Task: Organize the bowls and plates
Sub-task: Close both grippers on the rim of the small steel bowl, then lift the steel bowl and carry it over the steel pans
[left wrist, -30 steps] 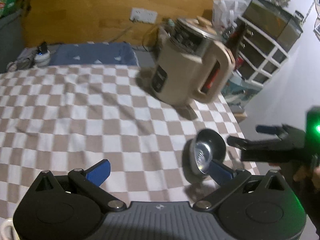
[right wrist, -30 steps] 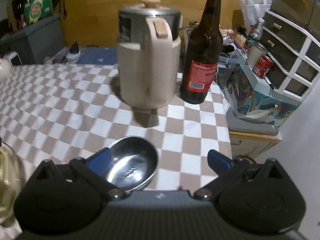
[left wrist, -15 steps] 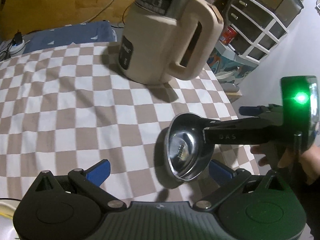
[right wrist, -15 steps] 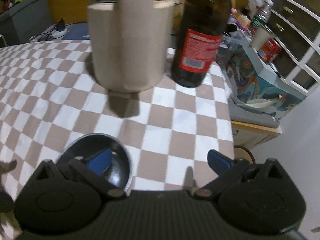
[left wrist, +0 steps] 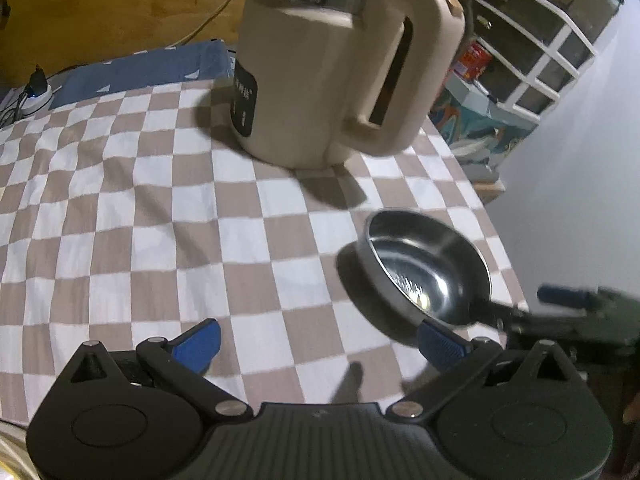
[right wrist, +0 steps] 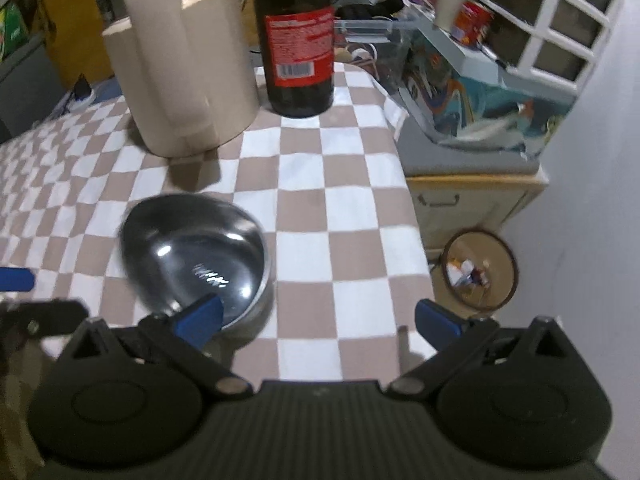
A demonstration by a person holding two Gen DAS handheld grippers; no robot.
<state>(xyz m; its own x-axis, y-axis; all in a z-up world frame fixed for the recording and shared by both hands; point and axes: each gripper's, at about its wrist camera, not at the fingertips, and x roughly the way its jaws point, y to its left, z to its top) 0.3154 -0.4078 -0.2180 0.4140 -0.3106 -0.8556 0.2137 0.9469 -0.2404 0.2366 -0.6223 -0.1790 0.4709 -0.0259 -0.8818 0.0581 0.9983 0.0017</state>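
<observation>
Now my right claw (right wrist: pixel 318 318), jaws apart, has one finger inside the steel bowl (right wrist: pixel 196 254), tilted up off the checked cloth (right wrist: pixel 340 208), nearer the edge than before; my left claw (left wrist: pixel 318 344) gapes empty.

No text can be read with certainty. The beige kettle (left wrist: pixel 320 80) carries blurred white characters on its dark band at 12 o'clock. The brown bottle (right wrist: pixel 298 36) has a red label (right wrist: pixel 300 50) with a barcode, unreadable.
</observation>
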